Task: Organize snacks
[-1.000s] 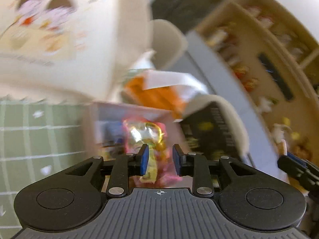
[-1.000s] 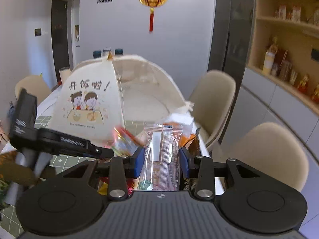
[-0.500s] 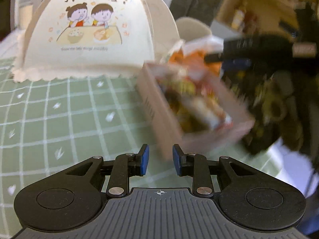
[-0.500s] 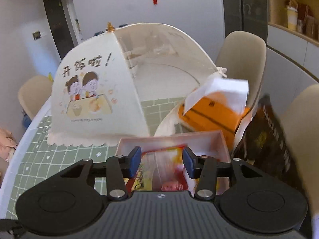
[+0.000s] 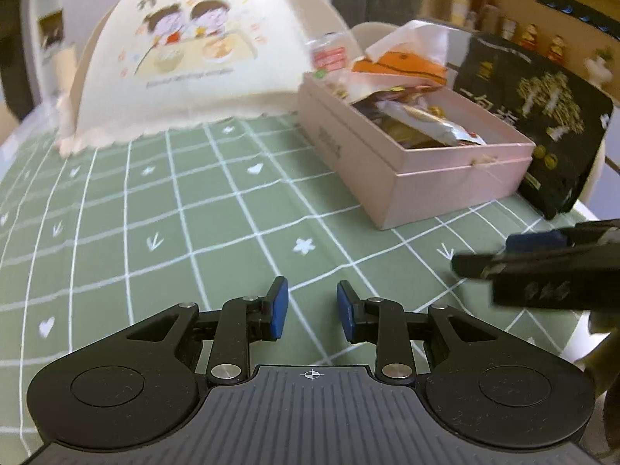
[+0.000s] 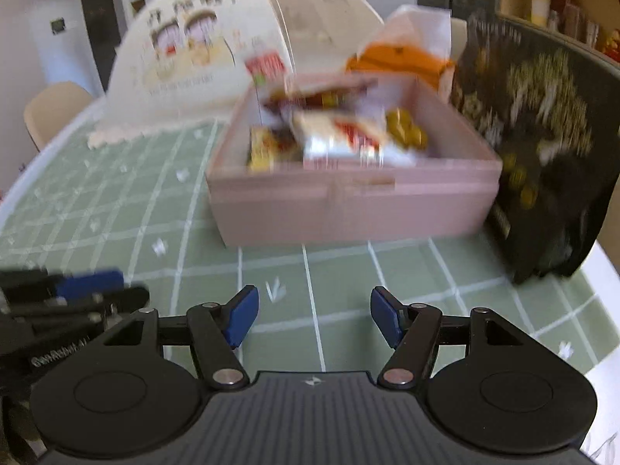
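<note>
Both claws spread, empty, low over green cloth point(image 5: 162, 209): left gripper point(image 5: 309, 312), right gripper point(image 6: 313, 317). Snacks point(image 6: 333, 135) piled in pink box point(image 6: 348, 201). Next pick: approach w/ jaws wide, avoid black bag point(image 6: 542, 147).

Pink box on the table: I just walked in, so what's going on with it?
A person holding two tongs is sorting snacks. The pink box already holds several snack packets. Both the left tongs and right tongs are open and empty above the green tablecloth. A black bag stands beside the box.
</note>
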`<state>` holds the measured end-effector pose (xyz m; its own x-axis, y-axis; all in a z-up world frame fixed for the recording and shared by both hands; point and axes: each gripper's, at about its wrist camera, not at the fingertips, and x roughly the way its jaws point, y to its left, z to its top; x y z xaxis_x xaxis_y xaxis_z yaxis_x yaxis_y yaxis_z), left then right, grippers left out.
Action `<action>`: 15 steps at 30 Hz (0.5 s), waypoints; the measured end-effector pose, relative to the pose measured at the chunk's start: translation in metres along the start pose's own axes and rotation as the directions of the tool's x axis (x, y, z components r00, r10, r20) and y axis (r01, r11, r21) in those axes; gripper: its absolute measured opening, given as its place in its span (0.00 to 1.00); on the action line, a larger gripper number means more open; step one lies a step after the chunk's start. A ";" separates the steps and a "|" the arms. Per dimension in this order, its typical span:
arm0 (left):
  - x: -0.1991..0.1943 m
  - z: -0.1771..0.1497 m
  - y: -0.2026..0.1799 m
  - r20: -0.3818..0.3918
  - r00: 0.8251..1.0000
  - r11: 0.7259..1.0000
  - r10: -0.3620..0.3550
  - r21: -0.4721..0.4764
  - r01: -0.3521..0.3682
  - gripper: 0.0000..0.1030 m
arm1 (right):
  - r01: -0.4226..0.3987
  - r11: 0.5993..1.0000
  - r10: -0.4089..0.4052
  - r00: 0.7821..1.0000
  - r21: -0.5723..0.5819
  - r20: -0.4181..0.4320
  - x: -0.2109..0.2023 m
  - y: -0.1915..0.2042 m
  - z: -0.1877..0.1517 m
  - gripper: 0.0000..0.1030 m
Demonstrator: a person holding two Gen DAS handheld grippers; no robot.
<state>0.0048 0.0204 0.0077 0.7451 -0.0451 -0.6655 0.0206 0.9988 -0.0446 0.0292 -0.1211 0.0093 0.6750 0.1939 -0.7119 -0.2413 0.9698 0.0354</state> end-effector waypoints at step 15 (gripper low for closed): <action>0.004 -0.009 -0.017 0.101 0.993 0.998 0.059 0.020 -0.061 0.31 | 0.165 0.982 -0.174 0.978 0.088 0.114 0.005 0.004 -0.022 1.00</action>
<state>0.0016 0.0031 -0.0004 0.8083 0.0162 -0.5885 -0.0121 0.9999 0.0108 0.0170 -0.1194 -0.0095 0.7818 0.0374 -0.6224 -0.0641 0.9977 -0.0206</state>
